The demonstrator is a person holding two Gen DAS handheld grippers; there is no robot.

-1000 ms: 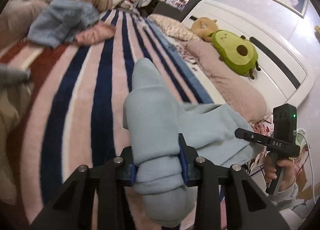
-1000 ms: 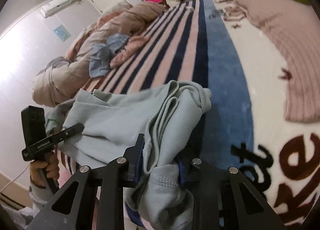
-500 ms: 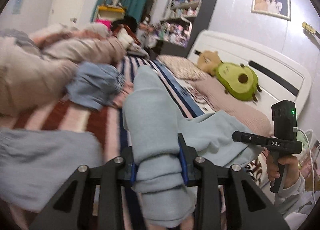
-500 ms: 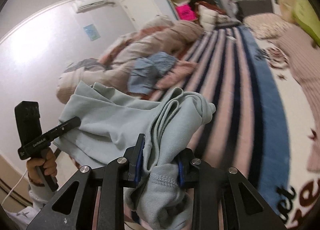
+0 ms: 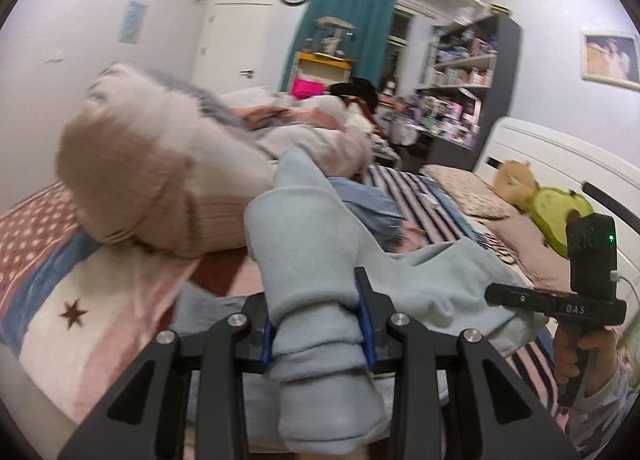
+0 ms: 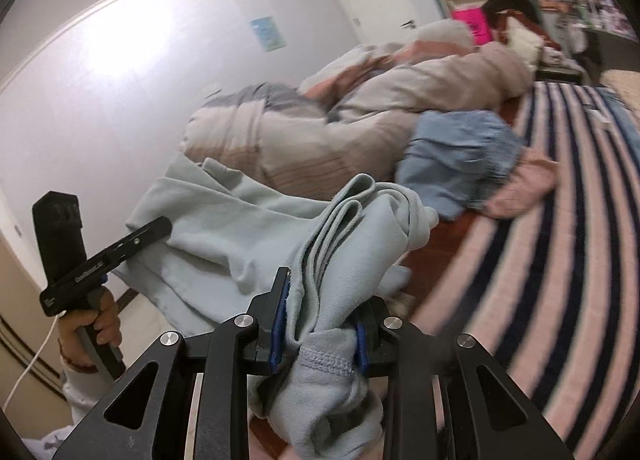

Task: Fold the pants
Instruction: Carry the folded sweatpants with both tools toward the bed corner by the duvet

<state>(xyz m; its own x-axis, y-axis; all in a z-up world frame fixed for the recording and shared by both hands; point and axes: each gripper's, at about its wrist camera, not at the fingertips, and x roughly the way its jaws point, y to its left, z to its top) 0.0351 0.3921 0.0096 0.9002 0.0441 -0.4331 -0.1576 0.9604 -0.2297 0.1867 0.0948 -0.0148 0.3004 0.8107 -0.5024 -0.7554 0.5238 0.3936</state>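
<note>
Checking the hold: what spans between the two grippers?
Only the light blue pants, sagging from the left gripper to the right gripper; both wrist views show it.

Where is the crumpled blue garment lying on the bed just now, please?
In the right wrist view the blue garment lies on the striped blanket, right of centre, against the rolled duvet and touching a pink cloth.

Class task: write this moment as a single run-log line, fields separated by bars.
phase: carrying | left gripper: shut on pale blue pants | right gripper: shut on pale blue pants | pants: bunched, held above striped blanket
</note>
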